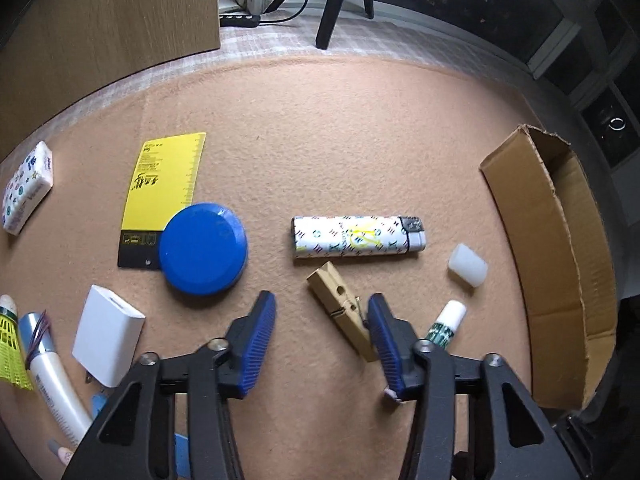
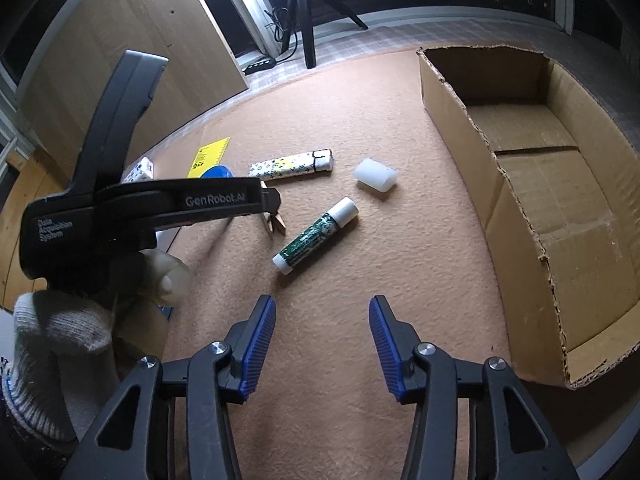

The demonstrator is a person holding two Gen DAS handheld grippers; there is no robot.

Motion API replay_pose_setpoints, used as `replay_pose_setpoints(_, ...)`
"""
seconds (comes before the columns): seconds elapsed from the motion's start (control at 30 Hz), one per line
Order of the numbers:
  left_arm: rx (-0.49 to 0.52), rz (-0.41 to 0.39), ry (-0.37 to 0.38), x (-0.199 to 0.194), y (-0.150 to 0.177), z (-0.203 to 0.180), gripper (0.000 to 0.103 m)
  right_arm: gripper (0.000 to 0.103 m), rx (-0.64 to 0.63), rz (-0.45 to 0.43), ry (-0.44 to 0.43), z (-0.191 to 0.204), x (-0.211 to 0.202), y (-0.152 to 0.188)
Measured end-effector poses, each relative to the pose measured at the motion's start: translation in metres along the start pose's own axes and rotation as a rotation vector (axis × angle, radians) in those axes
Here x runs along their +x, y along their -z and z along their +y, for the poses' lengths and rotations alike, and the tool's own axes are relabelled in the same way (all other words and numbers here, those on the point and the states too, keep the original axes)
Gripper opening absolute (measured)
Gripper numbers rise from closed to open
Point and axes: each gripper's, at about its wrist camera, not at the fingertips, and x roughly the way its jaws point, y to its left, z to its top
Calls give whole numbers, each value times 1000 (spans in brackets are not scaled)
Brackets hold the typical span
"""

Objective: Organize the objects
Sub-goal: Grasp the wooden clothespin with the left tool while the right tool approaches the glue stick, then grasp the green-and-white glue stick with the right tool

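Note:
My left gripper [image 1: 322,312] is open and empty, low over the tan mat. A wooden clothespin [image 1: 345,308] lies between its fingers, close to the right fingertip [image 1: 378,320]. Beyond it lie a patterned lighter [image 1: 358,237], a white cap [image 1: 468,265] and a green-and-white stick [image 1: 446,323]. My right gripper [image 2: 322,312] is open and empty, above the mat just short of the green-and-white stick [image 2: 316,236]. The open cardboard box [image 2: 520,184] stands to its right and holds nothing. The left gripper's black body [image 2: 132,208] crosses the right wrist view.
A blue round lid [image 1: 203,249] lies on a yellow card [image 1: 164,196]. A white charger [image 1: 108,334], a tissue pack [image 1: 26,186], a white tube [image 1: 52,376] and a yellow shuttlecock [image 1: 10,344] lie at the left. A wooden cabinet [image 1: 108,12] and tripod legs [image 2: 304,12] stand beyond the mat.

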Motion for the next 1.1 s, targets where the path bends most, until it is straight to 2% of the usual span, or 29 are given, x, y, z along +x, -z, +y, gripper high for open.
replay_pose_setpoints(0.1,-13,13,32,-1,-1,-1,32,44,23,4,-4,-4,3,-2)
replay_pose_setpoints(0.17,-37,14,66,0,-4,0,32,44,32,-1,-1,-6,3,-3)
replay_pose_setpoints(0.3,-18,44,54,7,-8,-6,32,44,43,-3,9,-9,4,-5)
replay_pose_setpoints(0.47,-5,44,21,6,-9,-8,31,44,53,2,5,-10,5,-6)
replay_pose_setpoints(0.7,-12,44,21,2,-6,8,13,44,56,2,7,-9,4,-9)
replay_pose_setpoints(0.93,18,23,25,-7,14,19,13,44,57,18,9,-5,12,-20)
replay_pose_setpoints(1.1,0,15,32,-15,35,30,13,44,27,43,3,7,22,-26)
